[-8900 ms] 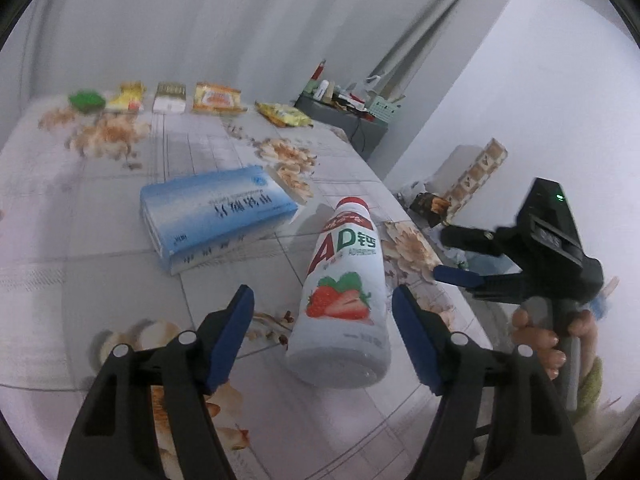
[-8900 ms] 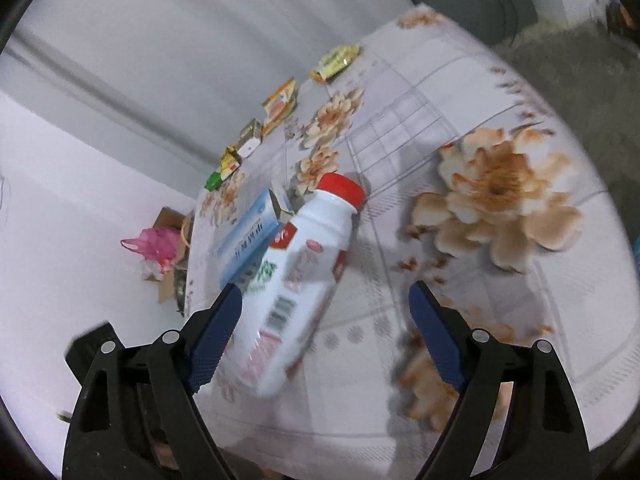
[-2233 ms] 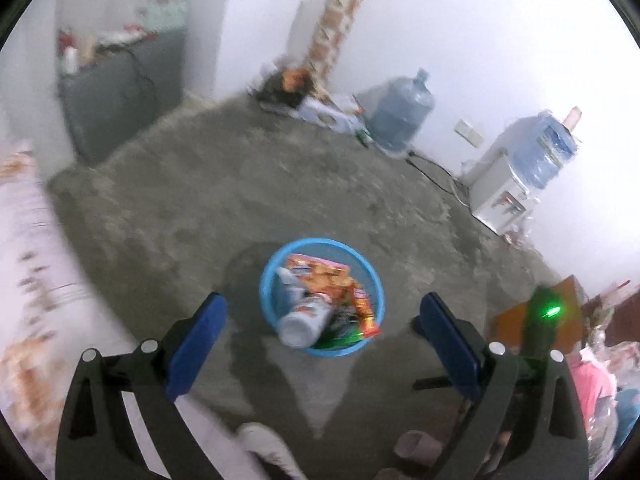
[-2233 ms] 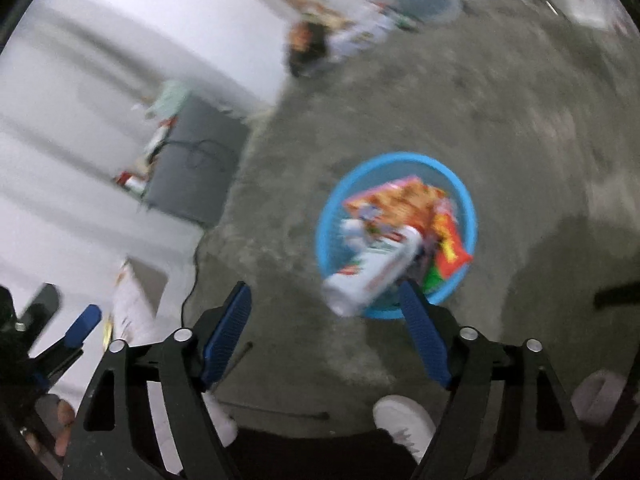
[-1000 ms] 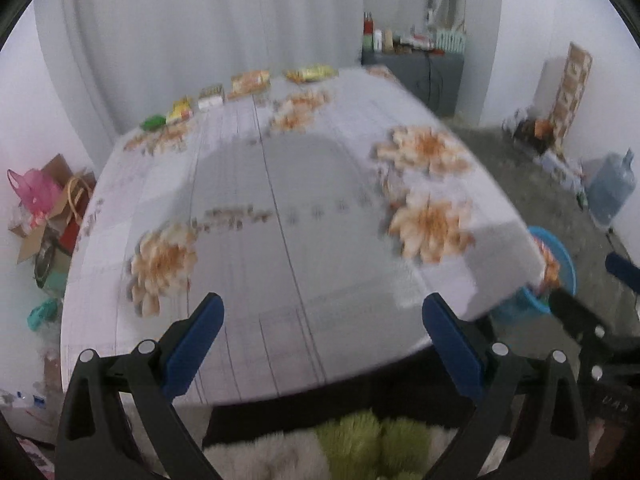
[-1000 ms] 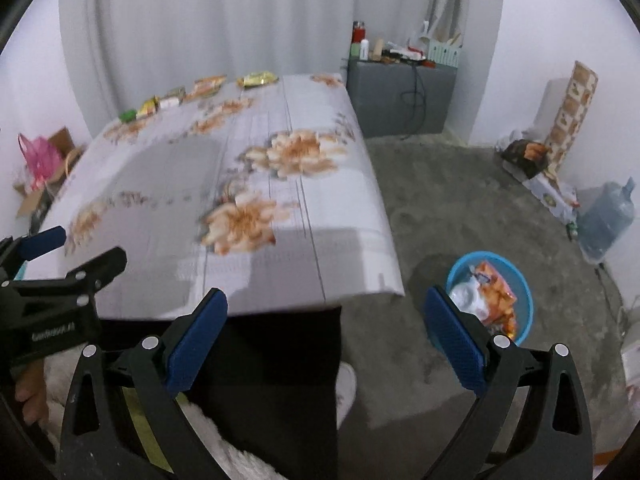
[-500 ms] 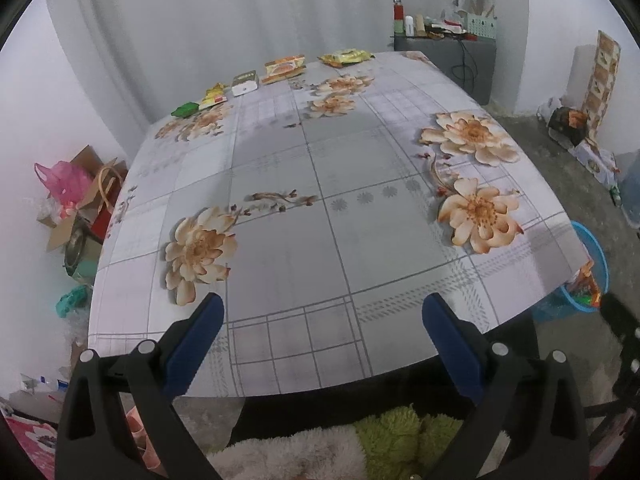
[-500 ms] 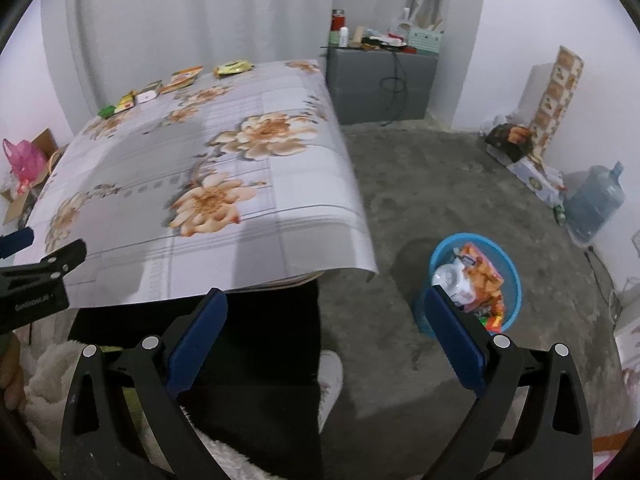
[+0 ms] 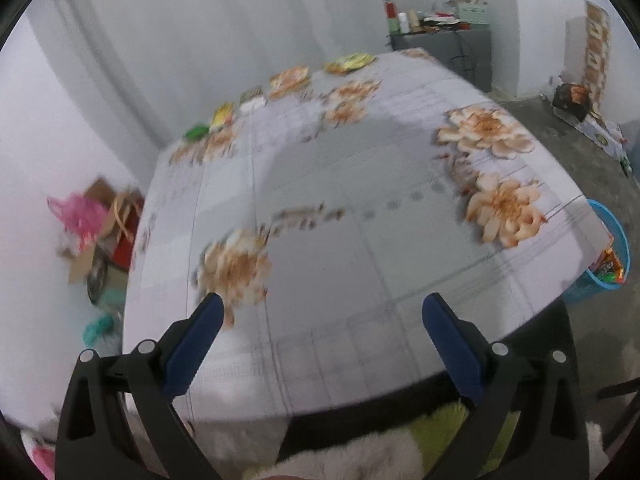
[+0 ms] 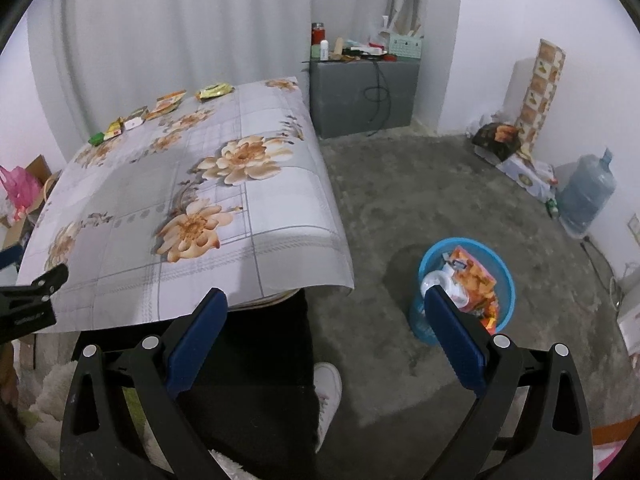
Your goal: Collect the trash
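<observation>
White curtain (image 10: 168, 32), grey concrete floor (image 10: 420, 200), floral-clothed table (image 10: 200, 208)

Floral-cloth table (image 10: 280, 216); snack packets (image 10: 160, 108) along far edge.

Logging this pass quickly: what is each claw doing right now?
Left claw: open, holding nothing.
Right claw: open, holding nothing.

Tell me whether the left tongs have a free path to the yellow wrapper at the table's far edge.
Probably yes: the left tongs are open and empty, and bare tablecloth lies before the yellow wrapper; it sits far across, though.
</observation>
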Motion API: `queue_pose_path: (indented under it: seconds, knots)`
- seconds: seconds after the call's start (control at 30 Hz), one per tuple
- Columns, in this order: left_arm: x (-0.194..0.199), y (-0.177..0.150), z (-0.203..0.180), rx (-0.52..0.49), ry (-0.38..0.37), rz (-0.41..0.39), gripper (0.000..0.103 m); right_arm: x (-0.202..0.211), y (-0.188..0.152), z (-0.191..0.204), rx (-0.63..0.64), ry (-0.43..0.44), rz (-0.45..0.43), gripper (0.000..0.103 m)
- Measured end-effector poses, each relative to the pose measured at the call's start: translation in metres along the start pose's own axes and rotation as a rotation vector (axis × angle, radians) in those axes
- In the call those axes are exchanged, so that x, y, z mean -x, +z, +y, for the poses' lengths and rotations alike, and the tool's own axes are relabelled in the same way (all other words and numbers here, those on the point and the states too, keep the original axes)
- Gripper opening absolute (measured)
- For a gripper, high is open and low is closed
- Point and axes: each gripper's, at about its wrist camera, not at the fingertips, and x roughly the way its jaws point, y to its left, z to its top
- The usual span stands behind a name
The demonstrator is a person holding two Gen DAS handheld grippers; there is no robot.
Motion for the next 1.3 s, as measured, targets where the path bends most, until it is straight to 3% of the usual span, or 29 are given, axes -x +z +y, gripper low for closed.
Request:
queue_pose_path:
  seconds: [0.1, 0.27, 1.3]
  knots:
    - [-0.002, -0.008, 0.012, 0.06, -0.011, 0.029, 0.097, -0.003, -0.002, 0.002, 0.012, 0.005, 0.007, 0.095]
    - [0.005, -0.012, 0.023, 0.112, -0.017, 0.001, 0.097, -0.004, -0.002, 0.003, 0.02, 0.004, 0.009, 0.095]
    - [0.009, -0.013, 0.019, 0.108, -0.045, -0.014, 0.097, 0.004, -0.003, 0.001, 0.059, 0.001, -0.025, 0.094]
